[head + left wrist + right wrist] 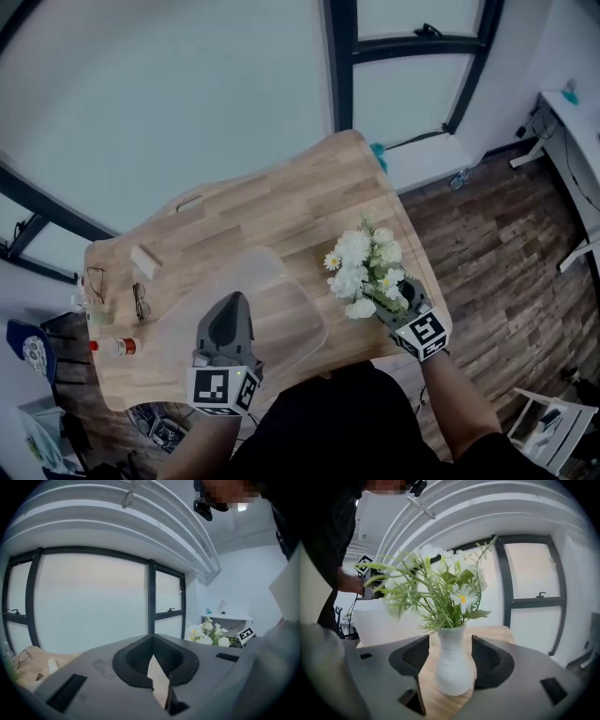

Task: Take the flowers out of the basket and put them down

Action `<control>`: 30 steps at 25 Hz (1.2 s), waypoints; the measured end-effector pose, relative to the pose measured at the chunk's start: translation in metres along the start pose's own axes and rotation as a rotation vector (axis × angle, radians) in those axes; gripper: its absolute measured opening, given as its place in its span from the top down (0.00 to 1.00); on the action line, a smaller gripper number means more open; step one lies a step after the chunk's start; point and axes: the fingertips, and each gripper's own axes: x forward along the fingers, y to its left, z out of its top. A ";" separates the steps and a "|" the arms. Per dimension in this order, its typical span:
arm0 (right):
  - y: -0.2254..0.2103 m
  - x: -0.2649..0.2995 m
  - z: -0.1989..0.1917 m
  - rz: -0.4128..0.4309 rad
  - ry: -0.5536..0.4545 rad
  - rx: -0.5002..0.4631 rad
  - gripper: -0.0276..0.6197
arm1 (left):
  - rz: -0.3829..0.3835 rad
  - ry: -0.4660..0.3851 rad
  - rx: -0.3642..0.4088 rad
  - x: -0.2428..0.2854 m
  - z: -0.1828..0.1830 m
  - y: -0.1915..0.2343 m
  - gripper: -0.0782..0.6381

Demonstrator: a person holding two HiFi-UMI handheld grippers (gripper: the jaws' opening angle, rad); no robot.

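Note:
White and yellow flowers (361, 272) stand in a white ribbed vase (452, 667) on the wooden table (281, 206), near its right front corner. My right gripper (401, 298) has a jaw on each side of the vase; the pads (415, 656) stand slightly off it, so the right gripper (450, 660) is open. A translucent basket (281, 291) sits at the table's front middle. My left gripper (230, 300) is shut on its thin pale wall (157, 674). The flowers (208, 632) show far right in the left gripper view.
Two pairs of glasses (141, 302) (94, 281), a small pale block (145, 261) and a red-capped bottle (117, 347) lie at the table's left end. A window wall runs behind the table. A white desk (572, 122) stands far right across dark wooden flooring.

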 end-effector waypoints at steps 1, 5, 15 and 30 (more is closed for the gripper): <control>0.001 -0.004 0.002 -0.006 -0.003 0.004 0.52 | -0.009 -0.005 0.001 0.000 0.002 -0.002 0.89; 0.003 -0.023 0.011 -0.039 -0.018 0.021 0.52 | -0.039 -0.024 0.000 -0.001 0.008 -0.007 0.88; 0.005 -0.078 0.063 -0.149 -0.119 0.028 0.52 | -0.054 -0.049 -0.023 -0.011 0.008 -0.009 0.88; -0.011 -0.116 0.105 -0.201 -0.217 0.091 0.90 | -0.040 -0.039 -0.023 -0.017 -0.001 -0.015 0.88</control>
